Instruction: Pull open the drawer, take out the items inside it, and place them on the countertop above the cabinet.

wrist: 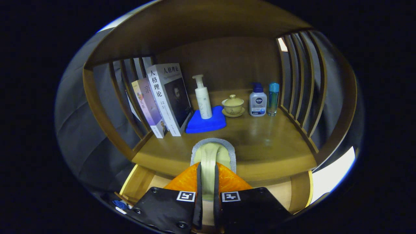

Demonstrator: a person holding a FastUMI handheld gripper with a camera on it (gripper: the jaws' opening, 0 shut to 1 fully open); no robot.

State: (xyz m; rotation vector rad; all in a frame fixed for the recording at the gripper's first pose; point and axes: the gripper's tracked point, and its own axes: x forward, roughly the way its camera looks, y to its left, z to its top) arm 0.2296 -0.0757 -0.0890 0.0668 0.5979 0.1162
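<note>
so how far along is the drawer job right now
Done: the drawer is pulled open below the countertop. In hand: the gripper is shut on a pale green item with a grey rim, lifted to the countertop's front edge. Left: setting it down. Whether more remains in the drawer is hidden.

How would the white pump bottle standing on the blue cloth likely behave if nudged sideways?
The pump bottle looks tall and narrow, so it would probably tip rather than slide. The soft blue cloth under it likely makes its footing unsteady. It may then roll toward the lidded cup.
</note>
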